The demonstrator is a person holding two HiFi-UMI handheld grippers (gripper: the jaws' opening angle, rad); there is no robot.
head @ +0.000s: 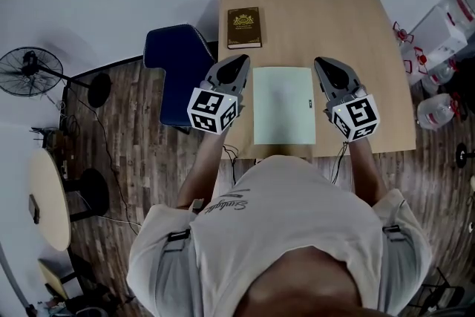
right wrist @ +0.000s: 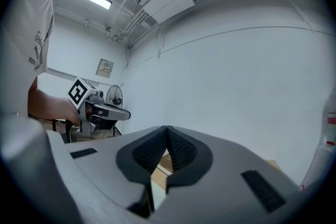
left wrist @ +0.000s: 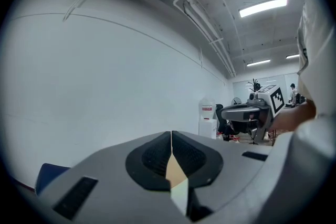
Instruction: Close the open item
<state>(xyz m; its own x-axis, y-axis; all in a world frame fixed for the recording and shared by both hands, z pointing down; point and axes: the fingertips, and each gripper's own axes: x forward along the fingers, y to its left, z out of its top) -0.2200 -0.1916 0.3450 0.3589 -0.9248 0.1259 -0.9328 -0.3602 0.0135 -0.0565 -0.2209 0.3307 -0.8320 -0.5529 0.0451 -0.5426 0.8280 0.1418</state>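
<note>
A pale green flat folder (head: 282,105) lies on the wooden table (head: 349,18) in front of me, its cover down flat, with a small mark at its right edge. A brown hardcover book (head: 244,27) lies shut at the table's far left. My left gripper (head: 241,60) hovers just left of the folder, jaws shut and empty. Just right of the folder is my right gripper (head: 321,62), also shut with nothing in it. Both gripper views look up over the table at the white wall. Each shows closed jaws: left gripper (left wrist: 171,136), right gripper (right wrist: 167,131).
A blue chair (head: 178,63) stands against the table's left side. Water bottles (head: 444,106) sit on the floor at the right. Further left are a floor fan (head: 28,71) and a round side table (head: 49,198). Cables run over the wooden floor.
</note>
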